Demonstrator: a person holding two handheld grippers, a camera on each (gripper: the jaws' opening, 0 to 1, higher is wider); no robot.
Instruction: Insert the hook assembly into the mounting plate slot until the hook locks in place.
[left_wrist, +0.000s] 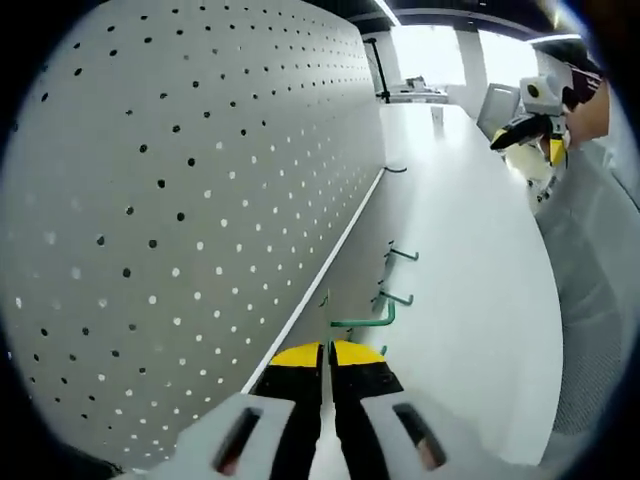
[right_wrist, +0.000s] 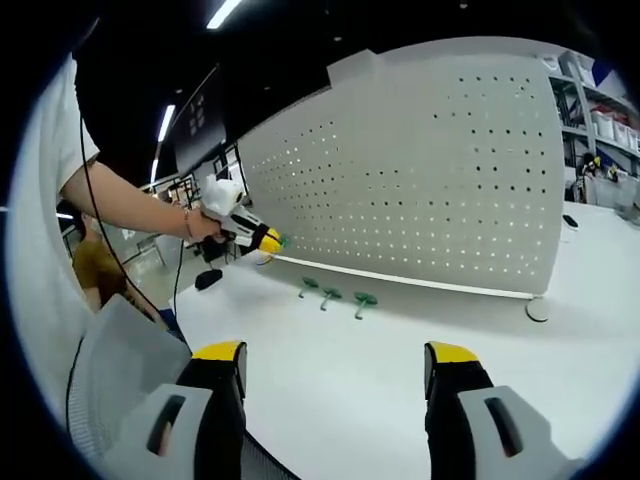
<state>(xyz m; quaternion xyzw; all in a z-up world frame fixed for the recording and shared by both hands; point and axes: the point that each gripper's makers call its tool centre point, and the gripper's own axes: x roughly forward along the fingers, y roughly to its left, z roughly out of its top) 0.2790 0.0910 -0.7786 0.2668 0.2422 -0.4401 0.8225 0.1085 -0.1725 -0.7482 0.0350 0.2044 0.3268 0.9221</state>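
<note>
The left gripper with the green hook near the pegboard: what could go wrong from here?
1. The left gripper is shut on the green hook, with much of the hook hidden behind its tips, so the hook may twist or slip as it meets the pegboard.
2. The pegboard's holes are small and close together, so the hook could enter a wrong one.
3. Three spare hooks lie on the white table below and could be knocked.

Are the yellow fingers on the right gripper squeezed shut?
No, in the right gripper view the right gripper has its two yellow-tipped jaws standing far apart, with bare white table showing between them.
</note>
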